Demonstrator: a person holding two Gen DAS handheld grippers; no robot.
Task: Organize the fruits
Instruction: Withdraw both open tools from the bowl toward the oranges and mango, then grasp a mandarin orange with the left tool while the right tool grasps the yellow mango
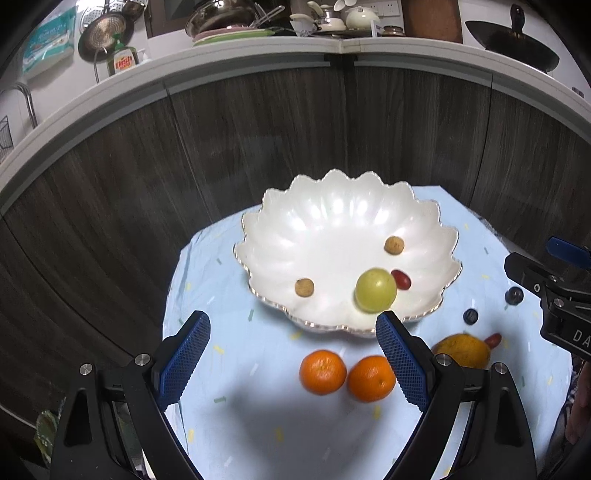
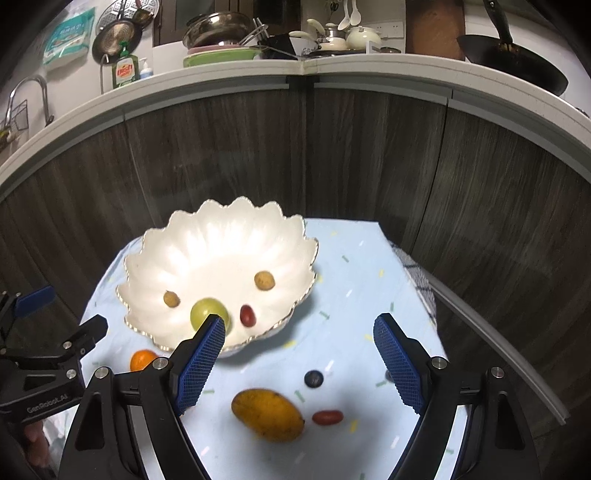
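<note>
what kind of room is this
Most likely a home kitchen: a counter with dish soap by a faucet, stacked pots and a wok, above wood-grain cabinets.

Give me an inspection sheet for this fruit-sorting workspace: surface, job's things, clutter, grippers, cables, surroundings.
Surface: light blue patterned cloth over a small table.
Job's things: white scalloped bowl holds a green fruit, two small brown fruits and a red one; two oranges, a mango, a red fruit and blueberries lie on the cloth.
Clutter: nothing seen.
Grippers: left gripper and right gripper both open, empty.
Cables: nothing seen.
Surroundings: dark wood cabinet fronts; counter above with pots and dish soap.
</note>
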